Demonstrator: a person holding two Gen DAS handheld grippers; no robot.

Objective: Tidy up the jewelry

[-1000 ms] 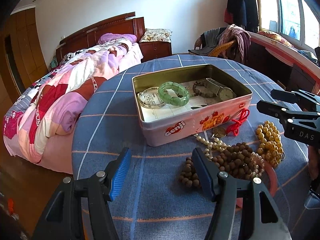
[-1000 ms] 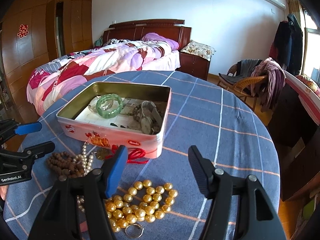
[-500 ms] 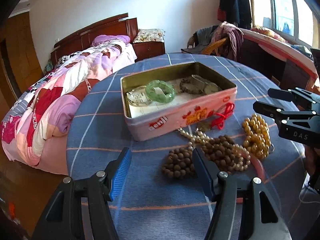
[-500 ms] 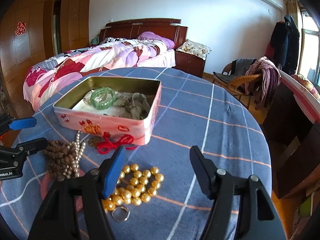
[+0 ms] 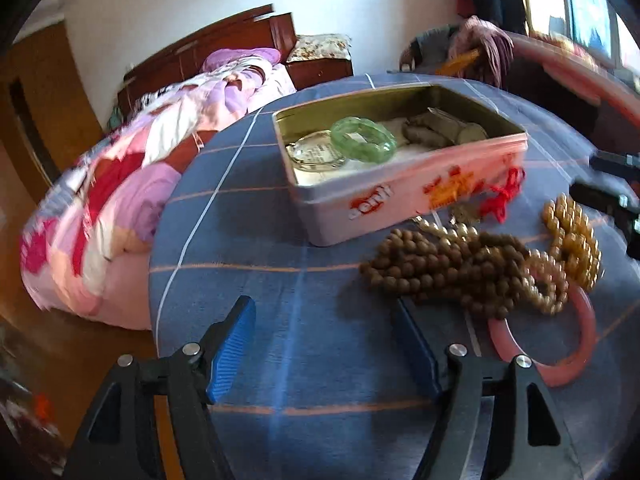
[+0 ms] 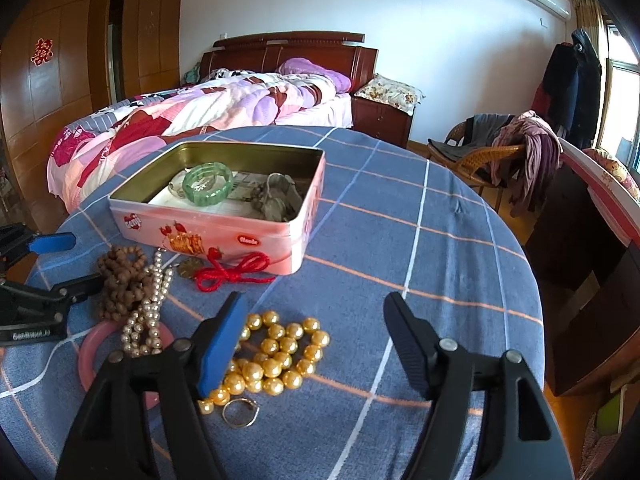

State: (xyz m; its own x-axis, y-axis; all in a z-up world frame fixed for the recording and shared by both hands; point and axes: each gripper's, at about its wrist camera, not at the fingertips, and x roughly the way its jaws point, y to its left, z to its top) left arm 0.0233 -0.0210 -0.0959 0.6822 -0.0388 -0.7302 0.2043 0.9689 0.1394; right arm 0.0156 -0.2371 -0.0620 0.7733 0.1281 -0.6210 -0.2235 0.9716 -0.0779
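- Table (image 6: 440, 240): round, under a blue checked cloth; it carries every item below.
- Tin box (image 6: 224, 232): the landmark. Open, pink-sided, on the table. A green bangle (image 6: 208, 183), a clear bangle (image 5: 316, 154) and a grey-metal piece already lie inside.
- Loose jewelry: all of it lies on the cloth on the near side of the tin box, toward both grippers.
- Pink bangle (image 5: 560, 364): farthest from the tin box, partly under the beads.
- Brown bead string (image 5: 444, 264): bunched just in front of the tin box, long axis roughly parallel to its front wall; pearl strand (image 6: 150, 312) lies across it.
- Gold bead string (image 6: 276, 354): heaped near the tin box's right front corner; a small ring (image 6: 240, 412) lies beside it.
- Red cord (image 6: 236, 270): touching the tin box's front wall.
- Left gripper (image 5: 324, 348): jaws apart and just widened, nothing between them. The brown beads lie ahead and right of it; judged the nearer hand for them.
- Right gripper (image 6: 312, 344): jaws apart and just widened, empty. The gold beads lie by its left finger.
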